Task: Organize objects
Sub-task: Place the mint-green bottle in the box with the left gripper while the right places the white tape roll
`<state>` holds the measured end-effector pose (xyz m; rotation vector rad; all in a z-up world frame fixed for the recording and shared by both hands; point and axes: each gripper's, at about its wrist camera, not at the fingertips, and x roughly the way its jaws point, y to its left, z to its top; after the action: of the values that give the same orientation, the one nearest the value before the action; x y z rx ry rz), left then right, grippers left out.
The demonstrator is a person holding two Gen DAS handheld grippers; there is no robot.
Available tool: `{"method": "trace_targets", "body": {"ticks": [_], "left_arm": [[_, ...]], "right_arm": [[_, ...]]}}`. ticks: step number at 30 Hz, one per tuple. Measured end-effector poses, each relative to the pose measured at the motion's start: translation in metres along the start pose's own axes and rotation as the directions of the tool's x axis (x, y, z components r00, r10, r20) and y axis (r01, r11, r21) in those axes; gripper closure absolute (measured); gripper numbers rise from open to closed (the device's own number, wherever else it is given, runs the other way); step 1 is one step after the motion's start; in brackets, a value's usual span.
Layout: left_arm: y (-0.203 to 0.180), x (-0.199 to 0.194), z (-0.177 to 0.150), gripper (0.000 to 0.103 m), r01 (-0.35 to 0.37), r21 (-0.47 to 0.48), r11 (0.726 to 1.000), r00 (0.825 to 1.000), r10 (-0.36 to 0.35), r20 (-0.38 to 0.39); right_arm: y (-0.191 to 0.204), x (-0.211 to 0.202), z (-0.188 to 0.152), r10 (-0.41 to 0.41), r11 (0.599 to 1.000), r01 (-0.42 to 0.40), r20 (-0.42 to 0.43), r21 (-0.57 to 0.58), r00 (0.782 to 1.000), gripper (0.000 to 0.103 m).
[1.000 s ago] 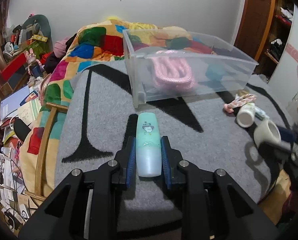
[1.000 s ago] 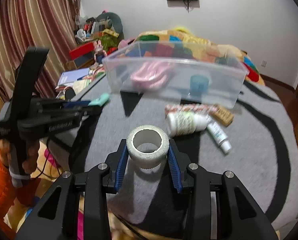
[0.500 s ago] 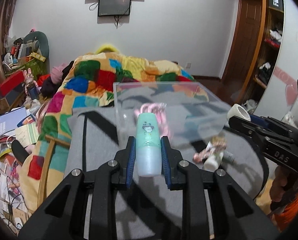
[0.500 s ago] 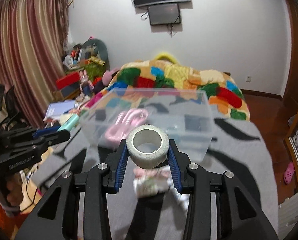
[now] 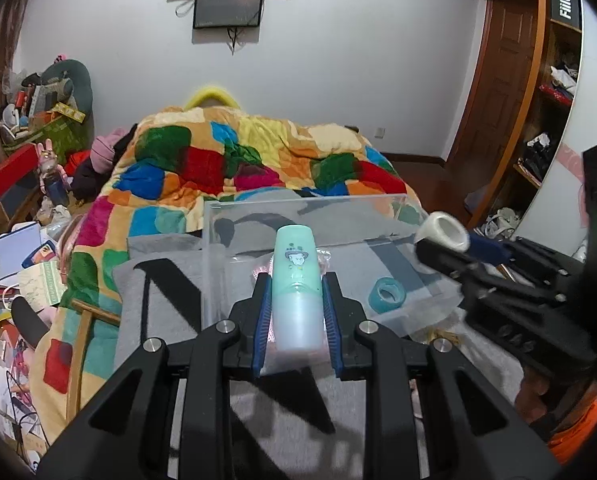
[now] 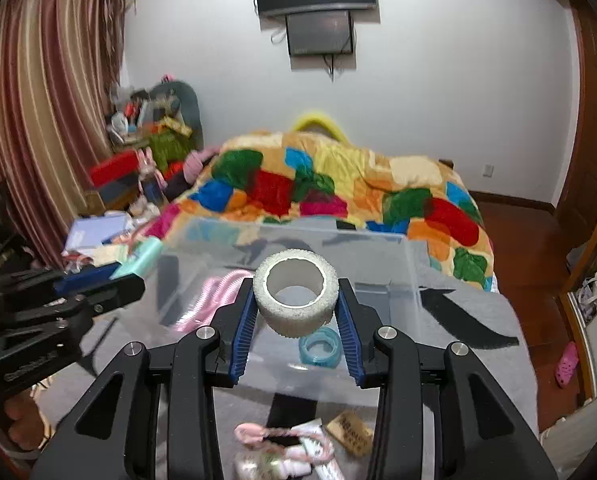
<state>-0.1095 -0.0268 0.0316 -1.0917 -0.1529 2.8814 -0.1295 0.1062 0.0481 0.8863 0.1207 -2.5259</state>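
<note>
My left gripper (image 5: 296,320) is shut on a mint-green bottle (image 5: 298,280) and holds it over the near wall of the clear plastic bin (image 5: 258,204). My right gripper (image 6: 296,320) is shut on a white tape roll (image 6: 296,294) and holds it above the same bin (image 6: 378,240). Inside the bin lie a pink coiled cord (image 6: 214,292) and a blue tape roll (image 6: 320,346), which also shows in the left wrist view (image 5: 387,295). The right gripper with its white roll (image 5: 442,230) shows at the right of the left wrist view. The left gripper's bottle (image 6: 140,262) shows at the left of the right wrist view.
The bin stands on a grey blanket (image 6: 478,312) on the bed, with a patchwork quilt (image 5: 218,164) behind. Small items lie in front of the bin: a pink braided cord (image 6: 274,434), tubes (image 6: 318,448) and a brown tag (image 6: 352,432). Clutter fills the floor at left (image 5: 14,256).
Both grippers have risen from the blanket and moved forward to the bin, each still holding its object. The bin is now directly below and in front of them.
</note>
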Motion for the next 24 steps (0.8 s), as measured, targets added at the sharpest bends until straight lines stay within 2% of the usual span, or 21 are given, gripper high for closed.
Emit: {"method": "trace_targets", "body": {"ticks": [6,12,17,21,23,24], "left_arm": [[0.001,0.043,-0.001,0.079,0.054,-0.015,0.998,0.99,-0.056,-0.126],[-0.002,0.05,-0.005,0.078,0.02,0.003,1.0,0.99,-0.02,-0.137],[-0.007,0.035,-0.003,0.059,-0.002,0.028,1.0,0.995,0.005,-0.096],[-0.011,0.017,0.0,0.047,-0.024,0.052,0.998,0.998,0.026,-0.05],[-0.013,0.008,0.0,0.035,-0.037,0.058,0.998,0.999,0.038,-0.026],[-0.014,0.003,-0.001,0.033,-0.037,0.062,0.997,0.999,0.038,-0.015]], "right_arm": [[-0.005,0.041,-0.001,0.014,1.0,-0.016,-0.116,-0.014,0.993,0.067],[0.0,0.05,-0.01,0.022,0.997,-0.034,-0.166,-0.072,0.986,0.067],[-0.002,0.033,-0.013,0.036,0.995,-0.047,-0.137,-0.084,0.99,0.055],[-0.002,0.012,-0.016,0.034,0.994,-0.045,-0.108,-0.099,0.994,0.055],[-0.005,0.0,-0.018,0.032,0.994,-0.041,-0.091,-0.097,0.995,0.054],[-0.008,-0.007,-0.02,0.031,0.995,-0.039,-0.082,-0.093,0.996,0.053]]}}
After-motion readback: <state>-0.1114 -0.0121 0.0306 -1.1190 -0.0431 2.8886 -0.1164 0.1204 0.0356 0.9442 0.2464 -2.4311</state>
